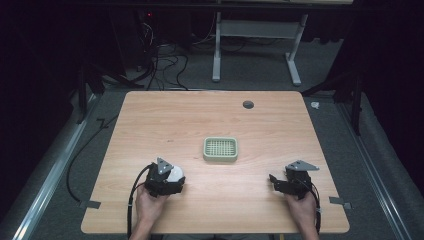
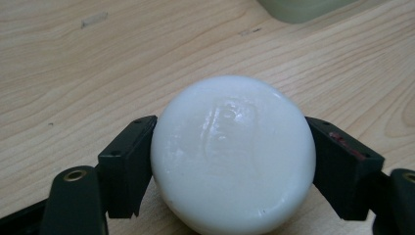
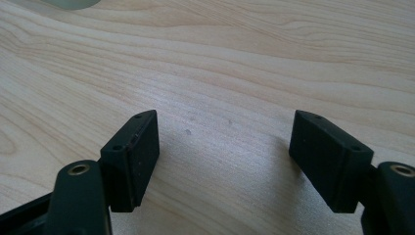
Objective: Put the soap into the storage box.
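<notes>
I am holding a white bar of soap (image 2: 233, 154) in the left gripper (image 1: 165, 181), its jaws pressing on the two opposite sides at the bar's widest part, near the table's (image 1: 150, 125) front left. The soap is looking smooth, glossy and rounded, so I am judging it slippery, firm and fairly light; gripping across the middle seems safest. The right gripper (image 3: 225, 161) is standing open and empty over bare wood. The green soap dish (image 1: 220, 149) is sitting near the table's centre

Bare table (image 1: 150, 125) all round; green tray (image 1: 220, 149) sole obstacle, centre.
</notes>
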The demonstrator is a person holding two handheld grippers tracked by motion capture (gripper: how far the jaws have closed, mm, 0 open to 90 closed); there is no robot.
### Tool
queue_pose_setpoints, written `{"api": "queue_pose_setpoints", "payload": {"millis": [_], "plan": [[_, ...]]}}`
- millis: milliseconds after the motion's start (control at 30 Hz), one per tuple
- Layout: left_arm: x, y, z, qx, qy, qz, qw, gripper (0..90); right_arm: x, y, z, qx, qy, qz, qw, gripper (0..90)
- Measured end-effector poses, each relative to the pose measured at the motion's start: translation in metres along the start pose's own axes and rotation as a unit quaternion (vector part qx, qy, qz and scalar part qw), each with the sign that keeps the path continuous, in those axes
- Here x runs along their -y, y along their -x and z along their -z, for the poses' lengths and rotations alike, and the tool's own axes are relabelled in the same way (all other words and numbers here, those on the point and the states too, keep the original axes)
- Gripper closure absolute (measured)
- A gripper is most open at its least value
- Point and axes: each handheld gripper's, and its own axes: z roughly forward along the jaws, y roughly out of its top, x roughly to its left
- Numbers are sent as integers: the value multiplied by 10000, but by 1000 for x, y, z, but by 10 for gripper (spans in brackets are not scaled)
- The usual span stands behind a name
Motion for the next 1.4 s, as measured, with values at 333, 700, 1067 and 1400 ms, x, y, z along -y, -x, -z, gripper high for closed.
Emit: {"api": "queue_pose_setpoints", "payload": {"millis": [333, 700, 1067, 1400], "plan": [[-11, -1, 9, 254, 90, 40, 9996, 248, 0, 0, 0, -4, -15, -6, 10000, 276], [-24, 0, 14, 481, 141, -1, 9987, 248, 0, 0, 0, -15, -2, -31, 10000, 276], [-42, 6, 17, 626, 126, -193, 9978, 248, 0, 0, 0, -9, -9, -39, 10000, 279], [-56, 13, 12, 745, 118, -324, 9966, 248, 0, 1, 1, -24, -13, -40, 10000, 278]]}}
